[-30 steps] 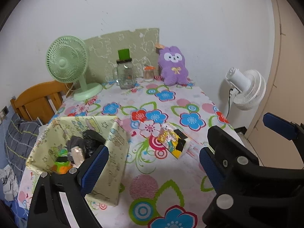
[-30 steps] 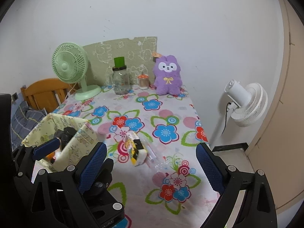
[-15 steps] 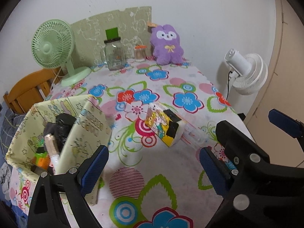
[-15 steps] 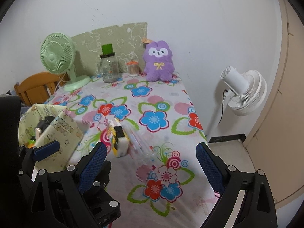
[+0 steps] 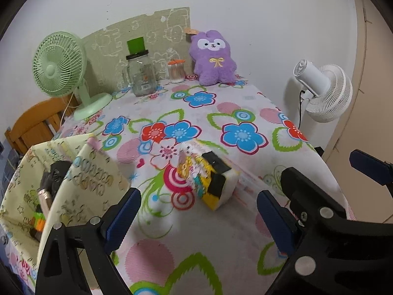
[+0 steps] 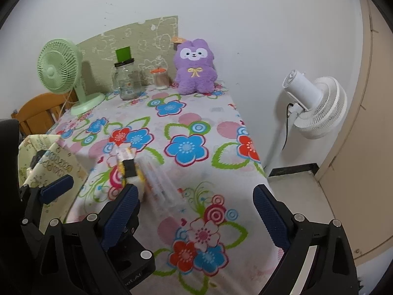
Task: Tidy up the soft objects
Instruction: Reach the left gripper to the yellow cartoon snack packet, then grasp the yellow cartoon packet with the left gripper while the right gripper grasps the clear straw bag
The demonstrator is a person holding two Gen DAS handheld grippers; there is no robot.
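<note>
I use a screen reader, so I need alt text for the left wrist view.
The open left gripper hovers over a floral tablecloth, facing a yellow-and-black sponge pack. A fabric bin holding small items stands at left; a purple plush, jar and green fan line the wall.

— What is the room like?
— A plain white wall point(image 5: 245, 5) stands behind the surface point(image 5: 221, 233), which wears a flowered cloth. A beige door point(image 6: 368, 123) is at the right.
— Any furniture?
— A wooden chair point(image 5: 32, 123) at the left, and a white standing fan point(image 6: 314, 105) on the pale floor point(image 6: 302, 196) beside the wall.
</note>
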